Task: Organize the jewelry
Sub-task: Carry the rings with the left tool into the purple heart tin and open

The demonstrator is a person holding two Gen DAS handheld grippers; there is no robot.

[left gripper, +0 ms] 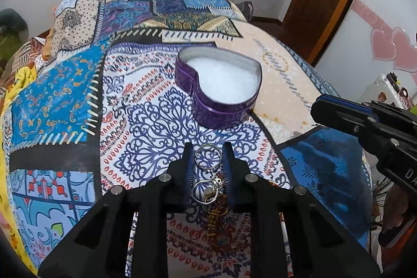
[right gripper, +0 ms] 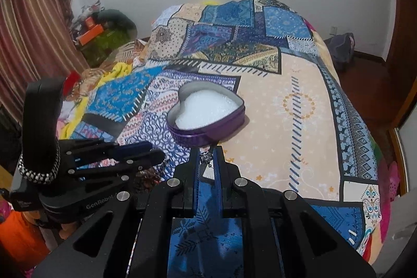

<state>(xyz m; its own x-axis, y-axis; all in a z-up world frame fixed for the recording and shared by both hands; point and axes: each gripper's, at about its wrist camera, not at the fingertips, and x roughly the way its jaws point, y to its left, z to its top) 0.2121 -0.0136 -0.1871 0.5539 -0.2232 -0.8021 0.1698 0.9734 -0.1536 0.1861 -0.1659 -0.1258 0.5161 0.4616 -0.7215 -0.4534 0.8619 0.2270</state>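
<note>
Heart-shaped purple tin (left gripper: pixel 219 87) sits open at frame centre on the patchwork bedspread (left gripper: pixel 65 100); only its white padding (right gripper: pixel 206 106) shows, no jewelry inside. Task judged barely begun.

Left gripper (left gripper: pixel 208 155): jaws partly open, straddling a plain silver ring (left gripper: pixel 208 156) lying on the cloth; not visibly pinched. Lower centre, between the fingers: a stone-set ring (left gripper: pixel 206 190) and a gold-and-red chain piece (left gripper: pixel 217 215), all still to be moved.

Right gripper (right gripper: pixel 207 156): jaws nearly closed on a small silver charm (right gripper: pixel 206 157), just short of the tin's near wall.

Room: bedspread around the tin is open. The two grippers sit close together; collision risk when both move toward the tin.
</note>
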